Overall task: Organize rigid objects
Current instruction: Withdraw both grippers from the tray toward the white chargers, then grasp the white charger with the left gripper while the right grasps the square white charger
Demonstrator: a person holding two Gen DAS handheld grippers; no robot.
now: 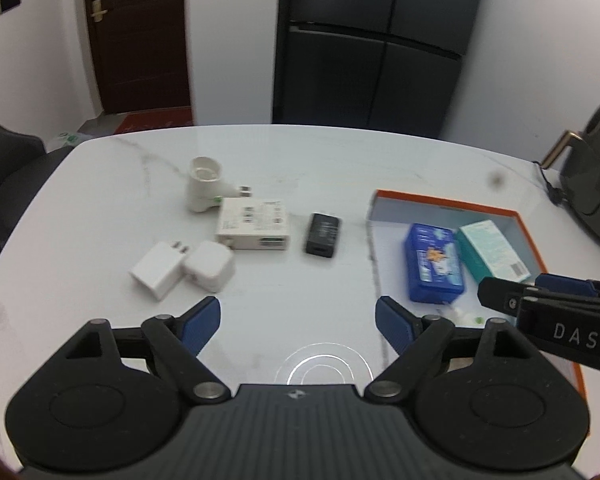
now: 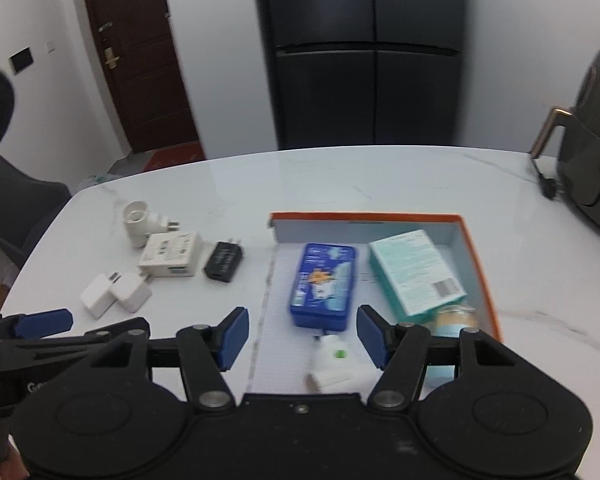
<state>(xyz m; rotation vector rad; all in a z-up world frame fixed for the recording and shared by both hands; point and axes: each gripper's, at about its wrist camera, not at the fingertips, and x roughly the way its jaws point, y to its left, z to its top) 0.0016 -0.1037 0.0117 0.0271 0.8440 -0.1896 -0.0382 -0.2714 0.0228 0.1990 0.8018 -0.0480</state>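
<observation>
Orange-rimmed box (image 2: 477,264) sits on the white marble table (image 1: 300,160), ahead of the right gripper (image 2: 303,336). Inside: blue tin (image 2: 323,284) dead ahead of its fingertips, teal carton (image 2: 415,272) ahead-right, a white plug adapter (image 2: 339,364) just below between its jaws (not touched), a small round item (image 2: 457,320) by the R finger, too blurred to name. R gripper jaws wide apart, nothing gripped.

Left gripper (image 1: 298,322) also wide, empty, over bare table. Ahead-left of it: two white chargers (image 1: 184,268) touching, a white box-shaped adapter (image 1: 254,228), a white socket adapter (image 1: 202,184) beyond; black charger (image 1: 322,234) straight ahead. Box lies to its right.
</observation>
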